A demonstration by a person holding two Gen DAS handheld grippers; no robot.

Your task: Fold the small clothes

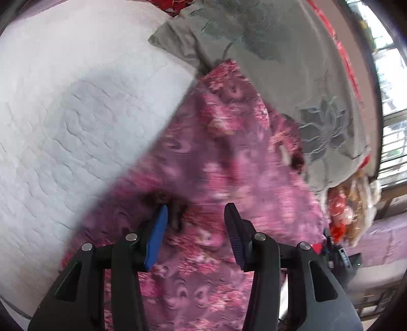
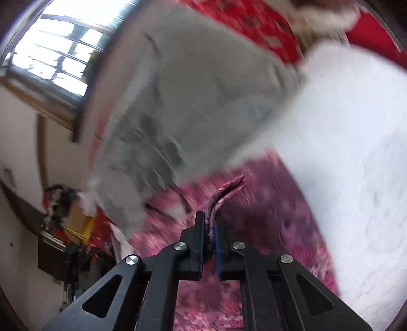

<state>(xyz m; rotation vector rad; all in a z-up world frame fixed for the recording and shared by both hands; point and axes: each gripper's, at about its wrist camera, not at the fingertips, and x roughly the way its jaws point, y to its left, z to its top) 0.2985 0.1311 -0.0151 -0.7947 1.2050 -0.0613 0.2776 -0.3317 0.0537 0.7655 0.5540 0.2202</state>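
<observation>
A pink and purple flowered garment [image 1: 216, 163] lies spread on a white quilted bed [image 1: 63, 114]. My left gripper [image 1: 195, 214] is open just above the cloth, its fingers apart and holding nothing. In the right wrist view my right gripper [image 2: 209, 219] is shut on a bunched edge of the same garment [image 2: 267, 229], and a strip of it sticks out past the fingertips. Both views are blurred by motion.
A grey flowered pillow [image 1: 292, 63] lies against the garment's far side and also shows in the right wrist view [image 2: 190, 101]. Red bedding [image 2: 254, 23] lies beyond it. A barred window [image 2: 53, 53] and a cluttered stand [image 2: 66, 224] are by the bed.
</observation>
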